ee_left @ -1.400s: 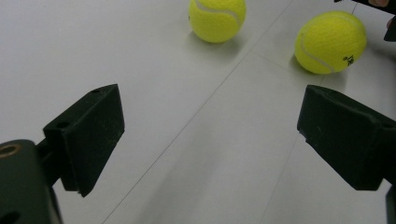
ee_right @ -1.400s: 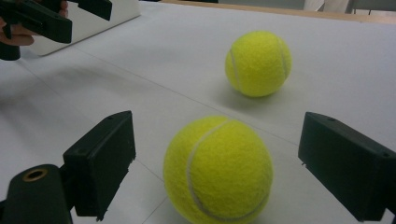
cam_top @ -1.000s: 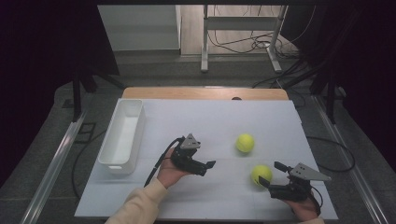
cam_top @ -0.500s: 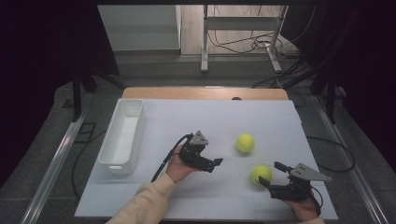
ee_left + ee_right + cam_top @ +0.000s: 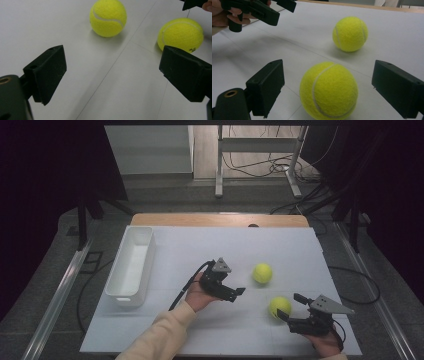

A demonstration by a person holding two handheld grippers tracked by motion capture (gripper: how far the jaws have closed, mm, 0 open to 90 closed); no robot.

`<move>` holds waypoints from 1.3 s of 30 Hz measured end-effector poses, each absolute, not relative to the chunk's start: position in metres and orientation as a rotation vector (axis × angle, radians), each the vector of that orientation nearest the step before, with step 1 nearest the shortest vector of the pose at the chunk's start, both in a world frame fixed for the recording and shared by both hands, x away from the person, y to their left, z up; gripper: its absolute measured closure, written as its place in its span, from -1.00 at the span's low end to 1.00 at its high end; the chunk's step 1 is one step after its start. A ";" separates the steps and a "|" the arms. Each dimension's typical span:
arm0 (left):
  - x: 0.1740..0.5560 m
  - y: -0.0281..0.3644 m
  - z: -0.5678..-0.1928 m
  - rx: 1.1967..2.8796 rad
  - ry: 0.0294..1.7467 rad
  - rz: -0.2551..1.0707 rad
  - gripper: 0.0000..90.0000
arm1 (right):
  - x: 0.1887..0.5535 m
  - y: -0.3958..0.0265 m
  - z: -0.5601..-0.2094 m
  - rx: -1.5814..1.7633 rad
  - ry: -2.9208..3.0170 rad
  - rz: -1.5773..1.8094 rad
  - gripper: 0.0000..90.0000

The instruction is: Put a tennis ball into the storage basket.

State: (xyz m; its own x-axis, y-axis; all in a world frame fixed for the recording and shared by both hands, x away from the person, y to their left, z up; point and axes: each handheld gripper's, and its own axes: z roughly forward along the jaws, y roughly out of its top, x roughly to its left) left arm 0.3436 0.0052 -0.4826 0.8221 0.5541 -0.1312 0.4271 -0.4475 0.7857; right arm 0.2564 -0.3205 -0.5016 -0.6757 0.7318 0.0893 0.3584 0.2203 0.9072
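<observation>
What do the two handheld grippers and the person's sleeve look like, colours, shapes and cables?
Both are black. The left gripper has two blocky, flat-faced jaws, a small grey three-cornered plate on top and a black cable trailing back toward the table's near edge. The right gripper has a larger grey three-cornered plate and a black cable looping by the hand. The left arm wears a pale cream sleeve.

Count at this moment, positions referenced to the white bin.

Tennis balls: 2. The far tennis ball lies to the right of the bin, well apart from it; the near tennis ball lies farther right and nearer the person.

Bins: 1.

Handheld grippers: 2. The left gripper is the one closer to the bin, between it and the balls; the right gripper is farthest from it.

Tables: 1 table, bearing the bin.
</observation>
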 end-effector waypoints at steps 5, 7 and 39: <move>0.348 0.002 -0.485 2.114 0.729 0.164 -0.82 | 0.257 -0.321 -0.502 1.016 2.145 1.439 -0.75; 0.351 0.000 -0.487 2.121 0.730 0.162 -0.82 | 0.257 -0.320 -0.502 1.015 2.144 1.438 -0.75; 0.372 -0.025 -0.495 2.114 0.716 0.116 -0.82 | 0.255 -0.322 -0.500 1.000 2.119 1.446 -0.74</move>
